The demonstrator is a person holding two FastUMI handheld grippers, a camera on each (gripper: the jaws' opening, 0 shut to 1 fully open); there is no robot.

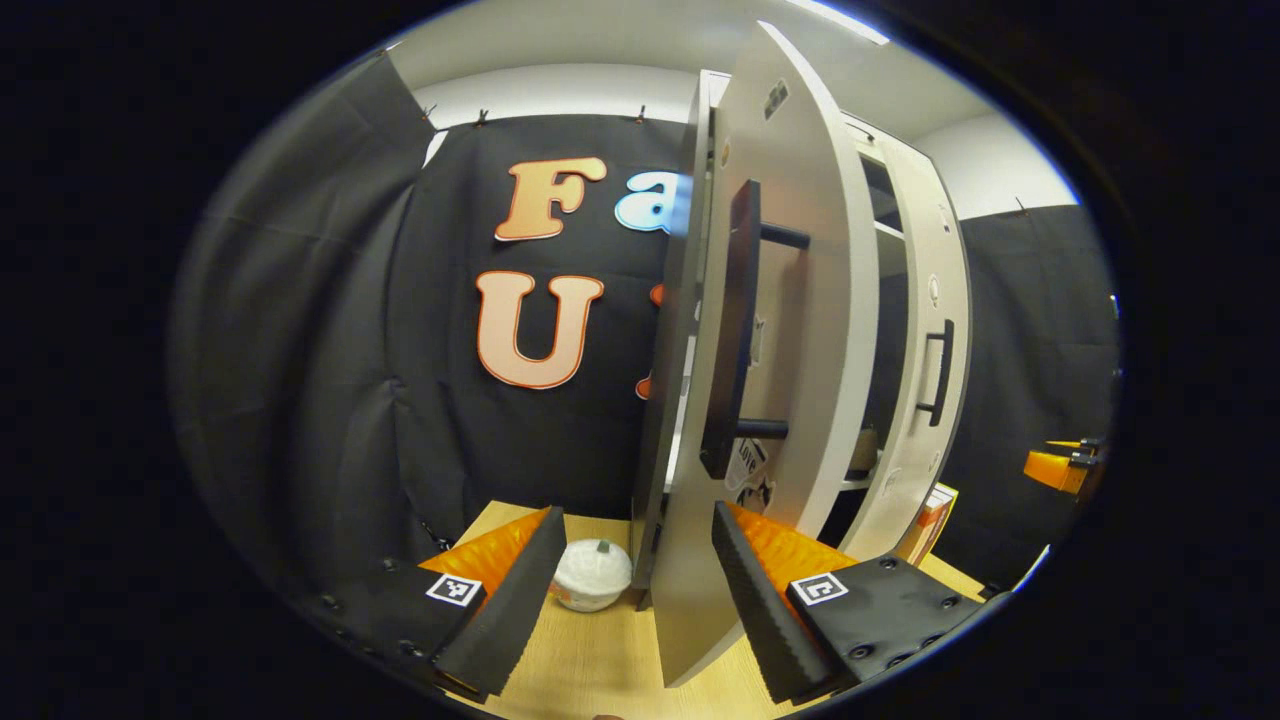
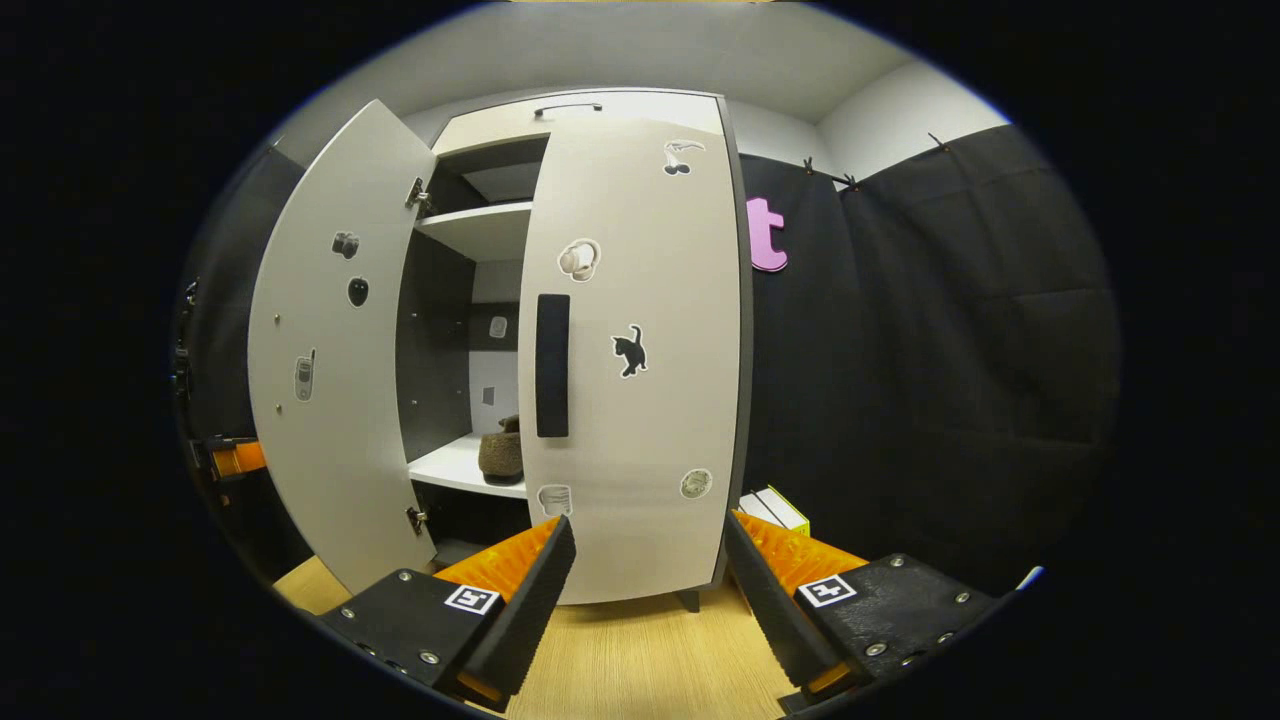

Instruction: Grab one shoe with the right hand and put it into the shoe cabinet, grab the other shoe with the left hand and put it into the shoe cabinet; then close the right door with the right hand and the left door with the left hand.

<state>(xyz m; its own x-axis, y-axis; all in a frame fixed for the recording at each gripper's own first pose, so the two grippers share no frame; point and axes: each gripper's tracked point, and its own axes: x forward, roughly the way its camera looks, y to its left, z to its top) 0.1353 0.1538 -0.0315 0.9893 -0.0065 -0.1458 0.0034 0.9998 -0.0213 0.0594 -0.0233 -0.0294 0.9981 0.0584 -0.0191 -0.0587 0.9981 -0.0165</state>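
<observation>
Inside, a shoe (image 2: pixel 501 452) rests shelved while both tools (image 1: pixel 632 600) (image 2: pixel 648 590) gape wide.

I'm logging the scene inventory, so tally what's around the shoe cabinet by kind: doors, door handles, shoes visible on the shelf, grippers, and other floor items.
Cabinet doors: 2, the left door and right door
Door handles: 2
Shoes on the shelf: 1 shoe
Grippers: 2, left gripper and right gripper
Floor items: 2, white bowl and box
Total: 9
</observation>
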